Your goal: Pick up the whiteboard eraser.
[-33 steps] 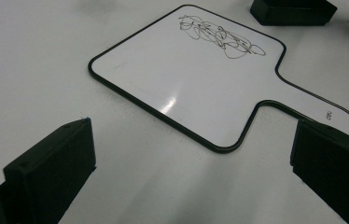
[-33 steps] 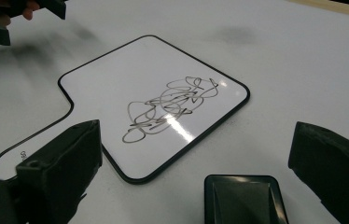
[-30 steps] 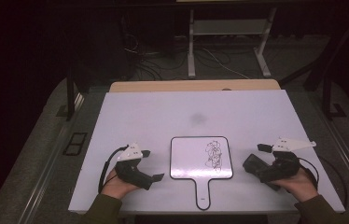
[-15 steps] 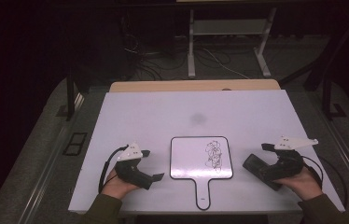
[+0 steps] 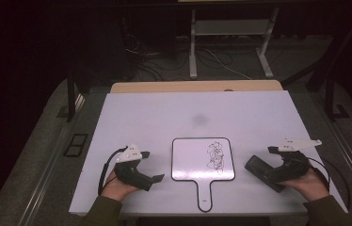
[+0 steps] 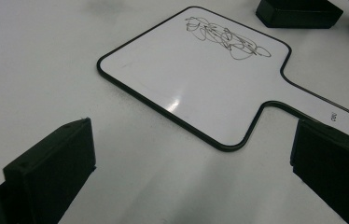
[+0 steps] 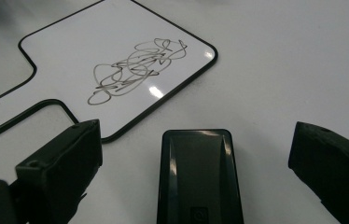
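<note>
Near the tabletop's front edge, right tongs (image 7: 196,154) gape wide around a black eraser (image 7: 196,177), gripping nothing. Closing off-centre could skid it away from the scribbled whiteboard (image 5: 203,159). Left tongs (image 6: 186,168) open, empty.

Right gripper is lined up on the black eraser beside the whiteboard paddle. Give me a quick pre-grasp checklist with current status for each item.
1. Right gripper open wide enough: ok, one jaw stands on each side of the eraser with a gap on both.
2. Eraser centred between the jaws: ok in the right gripper view.
3. Jaws low enough to close on the eraser's sides: cannot tell.
4. Eraser clear of the whiteboard: ok, it lies apart, off the board's right edge.
5. Scribble present to wipe: ok, on the board's right half.
6. Left gripper ready to steady the board: not ok, open near the handle, not gripping it.
</note>
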The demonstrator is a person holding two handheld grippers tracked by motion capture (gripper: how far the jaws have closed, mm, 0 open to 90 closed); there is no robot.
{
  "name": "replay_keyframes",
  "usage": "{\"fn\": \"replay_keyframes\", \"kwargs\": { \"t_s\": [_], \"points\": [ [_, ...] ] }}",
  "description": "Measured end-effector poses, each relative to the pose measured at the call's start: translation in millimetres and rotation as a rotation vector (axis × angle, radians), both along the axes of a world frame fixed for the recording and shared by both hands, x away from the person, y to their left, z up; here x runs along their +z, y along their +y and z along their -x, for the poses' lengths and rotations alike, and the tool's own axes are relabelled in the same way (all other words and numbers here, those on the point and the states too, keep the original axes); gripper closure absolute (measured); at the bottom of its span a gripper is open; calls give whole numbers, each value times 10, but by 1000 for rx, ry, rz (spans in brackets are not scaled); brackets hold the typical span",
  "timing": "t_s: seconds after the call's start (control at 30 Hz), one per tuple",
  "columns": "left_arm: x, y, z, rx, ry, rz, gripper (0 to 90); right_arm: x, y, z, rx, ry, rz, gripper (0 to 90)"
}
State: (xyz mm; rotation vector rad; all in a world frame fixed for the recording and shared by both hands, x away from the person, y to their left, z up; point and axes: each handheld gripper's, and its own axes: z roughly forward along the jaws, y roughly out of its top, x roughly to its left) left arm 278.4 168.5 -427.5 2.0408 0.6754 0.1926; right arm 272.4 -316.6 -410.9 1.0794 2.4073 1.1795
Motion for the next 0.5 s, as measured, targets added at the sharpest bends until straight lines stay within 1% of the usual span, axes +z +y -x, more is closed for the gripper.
{"fn": "replay_keyframes", "kwargs": {
  "t_s": [0.27, 0.3, 0.4, 0.43, 0.5],
  "points": [
    [-1, 5, 0, -1, 1, -1, 0, -18, -52, -11, -15, 15, 30, 15],
    [-1, 4, 1, 1, 1, 2, 0, -25, -62, -7, -19, 27, 38, 15],
    [7, 5, 5, 1, -1, 1, 0, -37, -68, -6, -20, 31, 44, 15],
    [7, 6, 5, 1, -2, 1, 0, -44, -76, -3, -23, 45, 49, 15],
    [5, 8, 4, 0, -1, 0, 0, -56, -88, -6, -20, 53, 59, 15]
  ]
}}
